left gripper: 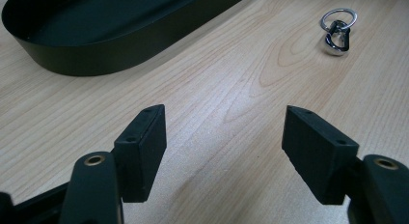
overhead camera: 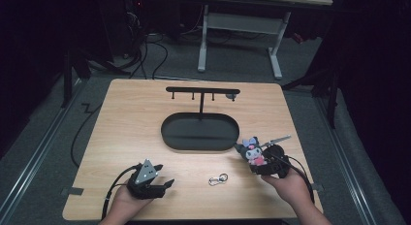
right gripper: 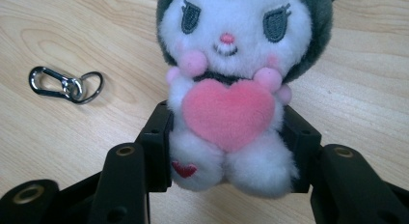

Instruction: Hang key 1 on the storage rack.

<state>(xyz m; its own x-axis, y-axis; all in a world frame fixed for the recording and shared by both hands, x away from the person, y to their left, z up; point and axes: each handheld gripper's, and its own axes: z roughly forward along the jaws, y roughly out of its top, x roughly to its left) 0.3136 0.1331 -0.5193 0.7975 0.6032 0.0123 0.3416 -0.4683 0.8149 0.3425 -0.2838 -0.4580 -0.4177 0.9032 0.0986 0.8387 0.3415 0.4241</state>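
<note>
A small plush toy [right gripper: 231, 89] with a white face, a dark hood and a pink heart sits upright between the jaws of my right gripper [right gripper: 226, 151], whose pads press on both sides of its body. In the high view that plush toy [overhead camera: 254, 151] is at the table's right front, held by my right gripper [overhead camera: 264, 164]. A metal key ring with a clasp [overhead camera: 218, 179] lies on the wood between the hands; it is the same key ring [left gripper: 338, 28] [right gripper: 65, 85] in both gripper views. My left gripper [overhead camera: 162, 186] [left gripper: 224, 151] rests open near the front left, nothing between its jaws.
A black oval tray [overhead camera: 167, 135] with a T-shaped hook stand [overhead camera: 202, 91] stands at the table's middle; its wall [left gripper: 120, 57] is ahead of the left gripper. Cables trail from both grippers. A white desk frame [overhead camera: 240, 26] stands beyond the table.
</note>
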